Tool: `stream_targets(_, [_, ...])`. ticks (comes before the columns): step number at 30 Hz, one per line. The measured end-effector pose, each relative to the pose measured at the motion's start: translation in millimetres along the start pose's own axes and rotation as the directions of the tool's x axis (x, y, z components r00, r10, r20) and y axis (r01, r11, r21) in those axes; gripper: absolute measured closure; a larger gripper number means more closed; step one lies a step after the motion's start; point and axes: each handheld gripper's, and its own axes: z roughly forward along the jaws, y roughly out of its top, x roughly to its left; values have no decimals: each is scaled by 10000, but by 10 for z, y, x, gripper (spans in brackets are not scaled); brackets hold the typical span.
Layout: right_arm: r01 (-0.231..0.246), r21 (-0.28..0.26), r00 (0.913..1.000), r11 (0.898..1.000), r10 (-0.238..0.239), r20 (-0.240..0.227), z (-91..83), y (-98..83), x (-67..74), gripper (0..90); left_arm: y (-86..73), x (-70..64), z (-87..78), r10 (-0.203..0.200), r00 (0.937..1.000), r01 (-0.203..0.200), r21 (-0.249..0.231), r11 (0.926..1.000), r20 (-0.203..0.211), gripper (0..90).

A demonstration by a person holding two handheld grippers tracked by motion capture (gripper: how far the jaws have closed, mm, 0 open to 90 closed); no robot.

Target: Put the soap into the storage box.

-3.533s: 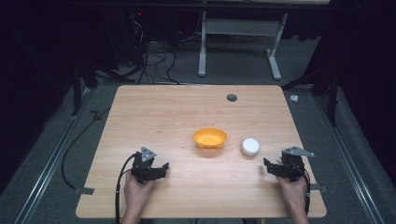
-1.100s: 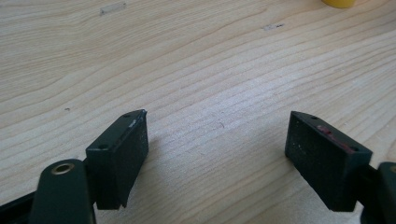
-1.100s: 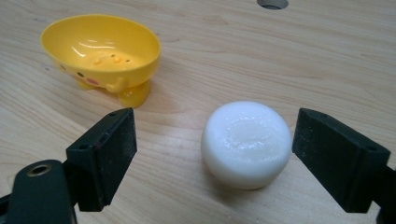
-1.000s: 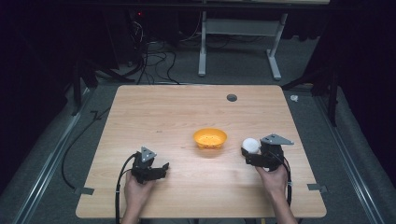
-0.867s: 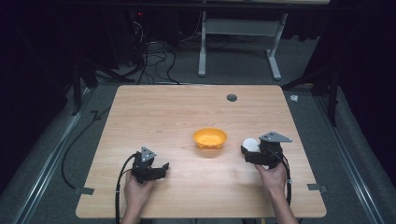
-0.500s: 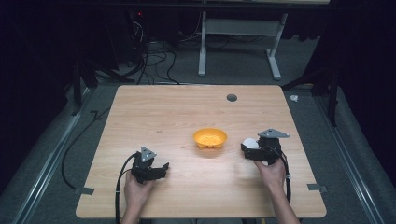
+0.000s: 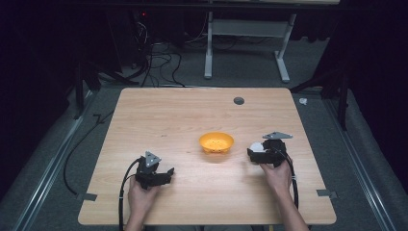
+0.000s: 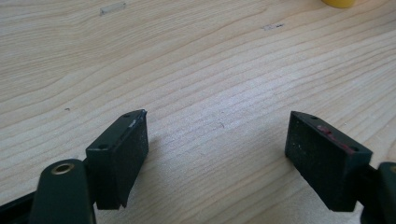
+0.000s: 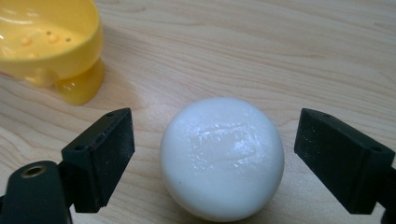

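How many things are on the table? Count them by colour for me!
Yellow: 1, the bowl
White: 1, the ball
Black: 2, the left tongs and the right tongs
Total: 4

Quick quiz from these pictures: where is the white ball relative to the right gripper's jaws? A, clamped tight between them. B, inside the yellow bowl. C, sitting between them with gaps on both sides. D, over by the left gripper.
C: in the right gripper view the white ball rests on the table between the open jaws of the right gripper, with wood showing on either side and the yellow bowl apart.
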Motion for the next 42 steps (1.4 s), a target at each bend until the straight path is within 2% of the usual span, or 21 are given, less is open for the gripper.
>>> stream_targets(10, [9,459,10000,9989,-10,14,124,-61,-24,126,0,1,0,-3,10000,3,-1,10000,13,219])
stream_targets(19, [15,629,10000,9980,-16,13,174,-81,-27,138,0,2,0,-10,10000,10,-11,10000,13,219])
stream_targets(25, [72,710,10000,9974,-76,50,202,-90,-23,184,0,1,0,-11,10000,11,-7,10000,18,220])
stream_targets(27, [232,763,9997,9968,-241,109,205,-91,-8,221,-1,3,0,-27,10000,27,-13,10000,28,220])
stream_targets(38, [298,735,9995,9968,-307,115,197,-93,-7,236,-1,5,-1,-34,10000,34,-19,10000,30,220])
stream_targets(42, [172,542,9999,9984,-171,-10,174,-93,-15,237,0,5,-1,-31,10000,31,-16,10000,32,220])
